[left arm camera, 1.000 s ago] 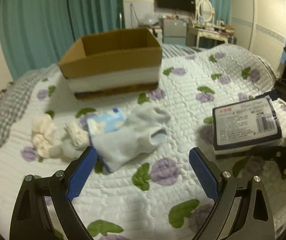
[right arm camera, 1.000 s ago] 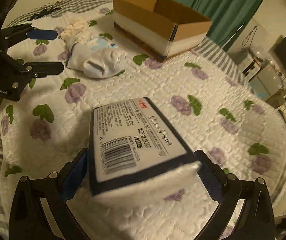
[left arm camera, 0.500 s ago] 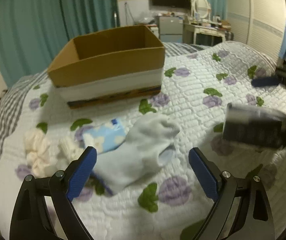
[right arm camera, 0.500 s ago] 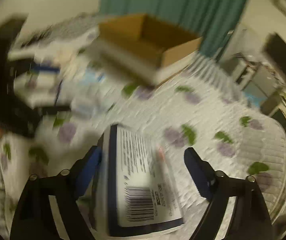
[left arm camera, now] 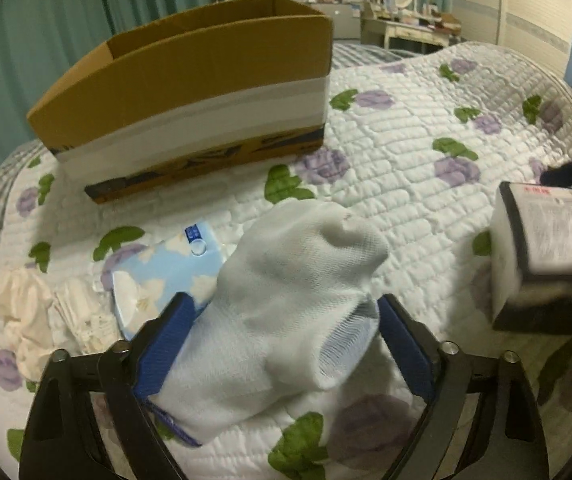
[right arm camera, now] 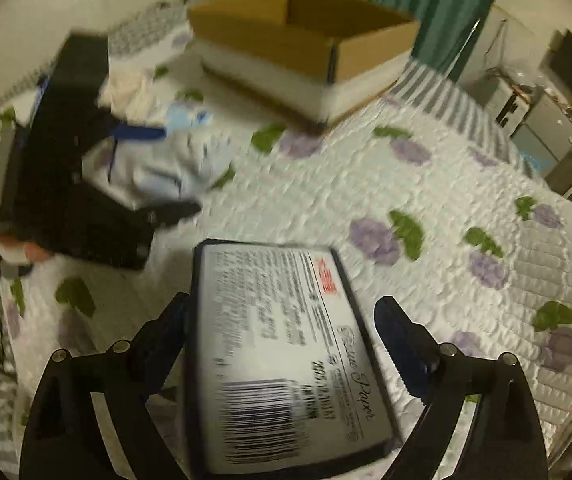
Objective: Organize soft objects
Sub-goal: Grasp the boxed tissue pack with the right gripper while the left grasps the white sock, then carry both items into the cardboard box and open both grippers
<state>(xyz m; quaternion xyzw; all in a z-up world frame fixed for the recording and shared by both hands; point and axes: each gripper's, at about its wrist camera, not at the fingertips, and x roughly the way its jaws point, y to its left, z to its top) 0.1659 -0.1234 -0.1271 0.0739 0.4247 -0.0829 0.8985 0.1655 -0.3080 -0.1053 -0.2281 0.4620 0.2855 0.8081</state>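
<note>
My left gripper (left arm camera: 281, 344) is open, its blue pads on either side of a white sock (left arm camera: 286, 304) that lies on the quilt. A light blue tissue pack (left arm camera: 165, 264) lies partly under the sock, with cream cloths (left arm camera: 25, 312) to its left. My right gripper (right arm camera: 286, 344) is shut on a dark-edged tissue paper pack (right arm camera: 286, 360) and holds it above the quilt; the pack also shows in the left wrist view (left arm camera: 546, 256). An open cardboard box (left arm camera: 189, 92) stands behind, also in the right wrist view (right arm camera: 302, 44).
The flowered white quilt (left arm camera: 426, 128) covers the bed. Teal curtains (left arm camera: 45, 12) hang behind the box. A dressing table and TV (left arm camera: 406, 20) stand far back right. In the right wrist view the left gripper (right arm camera: 69, 168) is at the left.
My left gripper has moved forward so its pads now flank the sock. My right gripper has lifted the tissue paper pack off the quilt and swung it toward the box.
</note>
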